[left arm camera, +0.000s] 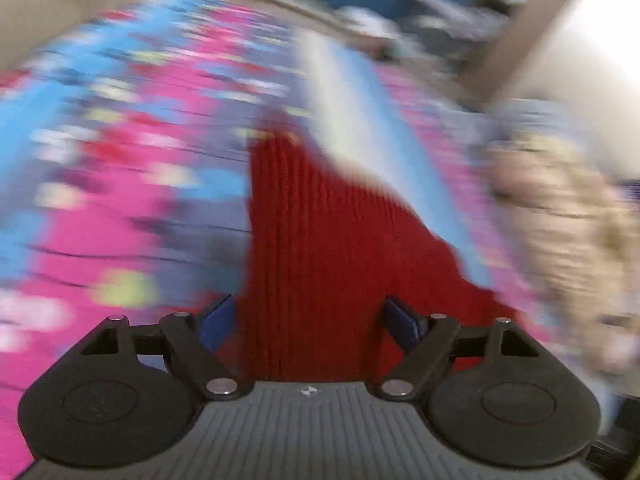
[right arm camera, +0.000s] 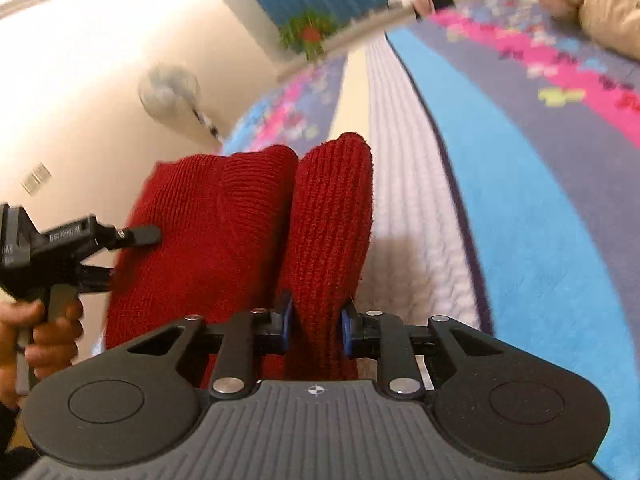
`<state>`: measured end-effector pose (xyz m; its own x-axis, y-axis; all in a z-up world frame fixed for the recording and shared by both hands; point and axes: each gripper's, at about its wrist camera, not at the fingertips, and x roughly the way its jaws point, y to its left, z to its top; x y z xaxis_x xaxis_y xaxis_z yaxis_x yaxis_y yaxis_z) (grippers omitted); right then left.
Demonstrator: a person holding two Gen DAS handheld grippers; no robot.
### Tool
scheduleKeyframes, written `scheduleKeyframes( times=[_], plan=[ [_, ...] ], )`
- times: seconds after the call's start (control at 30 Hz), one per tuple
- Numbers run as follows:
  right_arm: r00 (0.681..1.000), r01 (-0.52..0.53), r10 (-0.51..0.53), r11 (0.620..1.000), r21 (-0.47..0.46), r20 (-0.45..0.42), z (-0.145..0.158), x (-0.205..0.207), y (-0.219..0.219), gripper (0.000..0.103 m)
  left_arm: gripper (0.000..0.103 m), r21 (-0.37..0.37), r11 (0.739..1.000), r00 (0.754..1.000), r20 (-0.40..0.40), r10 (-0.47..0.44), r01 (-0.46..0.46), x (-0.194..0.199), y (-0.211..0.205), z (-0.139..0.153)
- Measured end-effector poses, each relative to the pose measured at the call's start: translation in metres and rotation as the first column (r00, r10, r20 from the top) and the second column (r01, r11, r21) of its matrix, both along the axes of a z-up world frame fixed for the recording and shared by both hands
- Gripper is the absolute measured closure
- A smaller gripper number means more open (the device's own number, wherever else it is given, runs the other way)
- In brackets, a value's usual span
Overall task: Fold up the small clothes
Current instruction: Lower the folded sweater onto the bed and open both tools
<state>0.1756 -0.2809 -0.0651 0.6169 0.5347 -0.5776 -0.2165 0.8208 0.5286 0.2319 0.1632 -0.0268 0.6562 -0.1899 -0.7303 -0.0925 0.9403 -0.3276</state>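
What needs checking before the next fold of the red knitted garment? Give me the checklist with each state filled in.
1. Right gripper clamped on the red ribbed knitted garment: ok, both blue pads press a bunched fold.
2. Left gripper gripping the same garment: not ok, its jaws stand wide with the knit between them, pads clear of it.
3. Garment lifted off the patterned pink and blue bedspread: cannot tell how much still rests on it.
4. Garment free of the white quilted strip: cannot tell.
5. Left wrist view sharp enough to aim by: not ok, heavily blurred.
6. Beige padded jacket clear of the folding area: ok, at the far edge.
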Motion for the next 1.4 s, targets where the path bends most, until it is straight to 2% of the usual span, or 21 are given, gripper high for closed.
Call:
scheduleKeyframes(
  times=[0.07,0.17,0.3,0.37,0.4,0.43,0.5,0.6,0.67,0.7,0.73,0.77,0.8,0.87,0.97,1.0,1.07,1.13,1.2,1.3,1.4],
  plan=[
    [0.999,-0.014,0.012,0.998,-0.06,-0.031,-0.007,0.001,0.009,0.077,0.02,0.091,0.996,1.0,0.025,0.007,-0.01,-0.012,0.003,0.011],
    [1.0,0.02,-0.02,0.98,-0.196,0.0,-0.004,-0.007,0.013,0.076,0.02,0.115,0.99,0.99,0.108,-0.094,0.082,-0.051,-0.009,0.027],
    [0.994,0.085,-0.073,0.983,-0.163,0.081,0.016,-0.02,0.003,0.074,0.027,0.212,0.949,0.95,0.155,-0.271,0.236,-0.105,-0.044,0.017],
    [0.991,0.043,-0.029,0.993,-0.107,0.128,0.025,-0.031,0.004,0.07,0.035,0.278,0.921,0.939,0.13,-0.319,0.274,-0.12,-0.065,-0.005],
    [0.99,0.001,0.011,0.996,-0.092,0.137,0.026,-0.036,0.007,0.06,0.036,0.298,0.904,0.938,0.067,-0.339,0.305,-0.12,-0.072,-0.021],
    [0.989,-0.041,0.055,0.994,-0.098,0.14,0.027,-0.042,0.013,0.054,0.035,0.319,0.894,0.94,0.029,-0.34,0.314,-0.12,-0.081,-0.033],
    [0.985,-0.107,0.126,0.982,-0.158,0.117,0.021,-0.051,0.028,0.054,0.036,0.346,0.887,0.943,0.016,-0.333,0.307,-0.123,-0.086,-0.03],
    [0.982,-0.158,0.181,0.949,-0.273,0.06,0.008,-0.052,0.044,0.058,0.038,0.267,0.928,0.948,0.112,-0.298,0.26,-0.141,-0.079,-0.005],
    [0.988,-0.143,0.155,0.918,-0.369,0.002,-0.003,-0.053,0.047,0.08,0.039,0.214,0.944,0.952,0.12,-0.281,0.252,-0.149,-0.075,-0.007],
    [0.991,-0.13,0.132,0.9,-0.415,-0.025,-0.009,-0.051,0.046,0.086,0.039,0.213,0.938,0.955,0.056,-0.29,0.272,-0.149,-0.079,-0.021],
    [0.992,-0.126,0.121,0.901,-0.416,-0.04,-0.015,-0.049,0.043,0.085,0.038,0.239,0.918,0.948,-0.046,-0.315,0.317,-0.148,-0.086,-0.038],
    [0.993,-0.118,0.106,0.913,-0.39,-0.052,-0.018,-0.053,0.041,0.085,0.035,0.292,0.895,0.941,-0.085,-0.327,0.338,-0.152,-0.093,-0.05],
    [0.994,-0.107,0.093,0.923,-0.369,-0.058,-0.016,-0.054,0.039,0.085,0.035,0.336,0.881,0.941,-0.066,-0.331,0.334,-0.158,-0.098,-0.046],
    [0.997,-0.078,0.075,0.922,-0.38,-0.024,-0.006,-0.062,0.038,0.085,0.032,0.354,0.884,0.947,-0.018,-0.321,0.306,-0.168,-0.103,-0.022],
    [0.997,0.0,0.032,0.897,-0.443,0.065,0.015,-0.087,0.036,0.064,0.016,0.327,0.918,0.954,0.118,-0.277,0.226,-0.194,-0.1,0.015],
    [0.996,0.016,0.025,0.901,-0.434,0.089,0.023,-0.098,0.033,0.056,0.015,0.327,0.922,0.953,0.145,-0.267,0.209,-0.204,-0.102,0.024],
    [0.989,0.05,0.01,0.912,-0.408,0.145,0.04,-0.117,0.028,0.046,0.005,0.341,0.922,0.95,0.178,-0.255,0.184,-0.225,-0.107,0.039],
    [0.978,0.095,-0.012,0.917,-0.388,0.209,0.06,-0.133,0.026,0.023,0.001,0.353,0.926,0.944,0.237,-0.23,0.137,-0.246,-0.111,0.052],
    [0.963,0.13,-0.028,0.919,-0.372,0.268,0.073,-0.153,0.024,0.013,0.001,0.349,0.932,0.931,0.301,-0.207,0.095,-0.268,-0.114,0.064],
    [0.947,0.148,-0.03,0.925,-0.351,0.32,0.09,-0.18,0.023,0.007,0.001,0.335,0.942,0.924,0.35,-0.153,0.029,-0.299,-0.123,0.077],
    [0.939,0.163,-0.037,0.923,-0.35,0.341,0.096,-0.202,0.027,0.004,0.001,0.308,0.951,0.93,0.346,-0.123,0.011,-0.32,-0.131,0.081]
  ],
)
